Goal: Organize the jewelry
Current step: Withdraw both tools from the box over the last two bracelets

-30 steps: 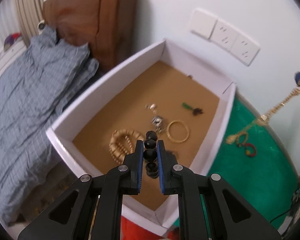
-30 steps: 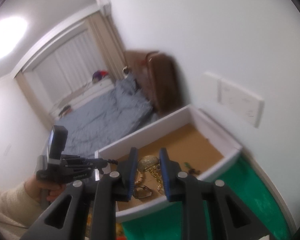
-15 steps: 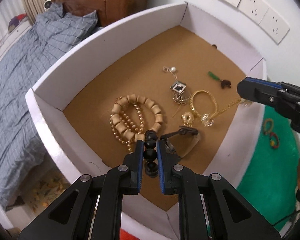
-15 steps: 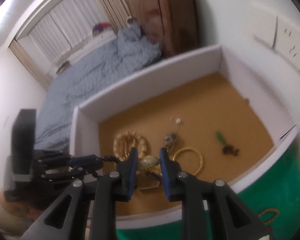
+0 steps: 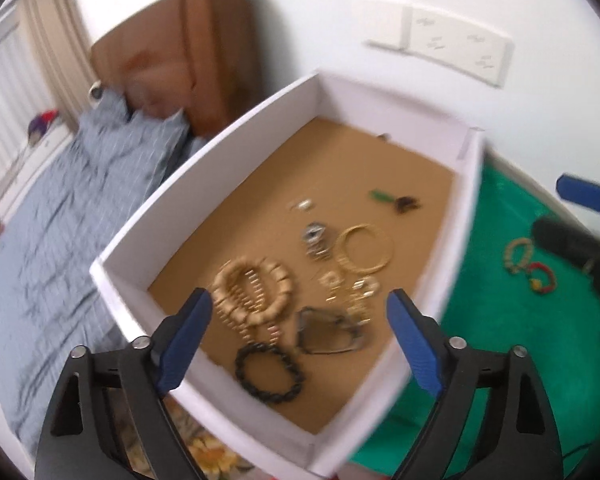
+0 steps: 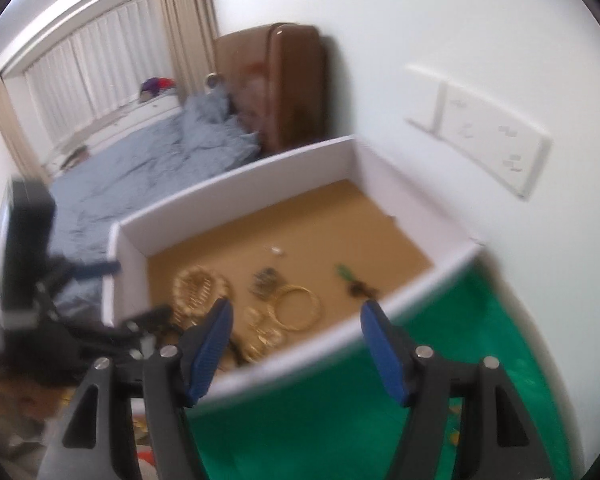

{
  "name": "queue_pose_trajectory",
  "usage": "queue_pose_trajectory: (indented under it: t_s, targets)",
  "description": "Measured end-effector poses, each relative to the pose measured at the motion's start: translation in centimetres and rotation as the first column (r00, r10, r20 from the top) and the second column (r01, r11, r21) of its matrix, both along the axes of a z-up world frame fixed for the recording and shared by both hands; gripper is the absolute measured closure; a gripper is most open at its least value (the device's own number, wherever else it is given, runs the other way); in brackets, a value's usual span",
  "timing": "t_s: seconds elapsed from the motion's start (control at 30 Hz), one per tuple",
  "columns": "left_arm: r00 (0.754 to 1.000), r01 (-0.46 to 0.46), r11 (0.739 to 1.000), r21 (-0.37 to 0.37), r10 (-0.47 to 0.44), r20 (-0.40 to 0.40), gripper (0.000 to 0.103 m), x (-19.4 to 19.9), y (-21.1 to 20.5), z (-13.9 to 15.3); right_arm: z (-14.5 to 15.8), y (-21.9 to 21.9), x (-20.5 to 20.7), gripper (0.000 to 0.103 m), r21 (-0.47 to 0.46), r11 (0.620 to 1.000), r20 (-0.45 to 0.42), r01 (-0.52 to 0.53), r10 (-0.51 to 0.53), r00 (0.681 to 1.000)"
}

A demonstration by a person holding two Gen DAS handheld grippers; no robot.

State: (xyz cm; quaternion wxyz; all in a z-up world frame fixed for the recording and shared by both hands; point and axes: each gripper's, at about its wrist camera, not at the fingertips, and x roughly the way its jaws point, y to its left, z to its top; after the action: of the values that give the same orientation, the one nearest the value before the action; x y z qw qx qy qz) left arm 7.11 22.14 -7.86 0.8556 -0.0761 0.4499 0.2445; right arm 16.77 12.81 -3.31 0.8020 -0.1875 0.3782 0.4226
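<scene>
A white box with a brown floor holds the jewelry. A black bead bracelet lies loose at its near end, below my left gripper, whose jaws are opening with nothing pressed between them. Wooden bead bracelets, a gold bangle and a gold chain lie further in. In the right wrist view my right gripper hangs over the box's near wall, its jaws opening and empty. The gold chain lies in the box beneath it.
The box stands on a green cloth, where more bracelets lie to its right. A white wall with sockets is just behind. A bed with a grey quilt and a brown headboard lie to the left.
The left gripper let go of the black bead bracelet, which now lies in the box. The right gripper released the gold chain into the box. Both jaws spread wide and drew back.
</scene>
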Motion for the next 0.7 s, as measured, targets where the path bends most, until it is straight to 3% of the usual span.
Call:
queue_pose_trajectory:
  t_s: [0.1,0.37,0.6,0.7]
  targets:
    - [0.998,0.057,0.998,-0.005,-0.057,0.016,0.011,1.0,-2.1,0.8,0.3,-2.6,-0.7,0.035,-0.051,0.998,0.060,0.043,-0.040,0.997]
    - [0.982,0.185,0.983,-0.011,-0.184,0.034,0.011,2.8,-6.6,1.6,0.8,-8.6,-1.5,0.035,-0.096,0.980,0.120,0.175,-0.163,0.979]
    - [0.963,0.268,0.963,-0.018,-0.268,0.029,0.011,3.8,-10.0,1.2,0.2,-12.2,-2.0,0.035,-0.116,0.959,0.119,0.257,-0.244,0.963]
    - [0.954,0.299,0.954,-0.023,-0.298,0.019,0.011,3.8,-10.9,0.6,-0.6,-13.8,-2.1,0.035,-0.111,0.952,0.080,0.286,-0.278,0.957]
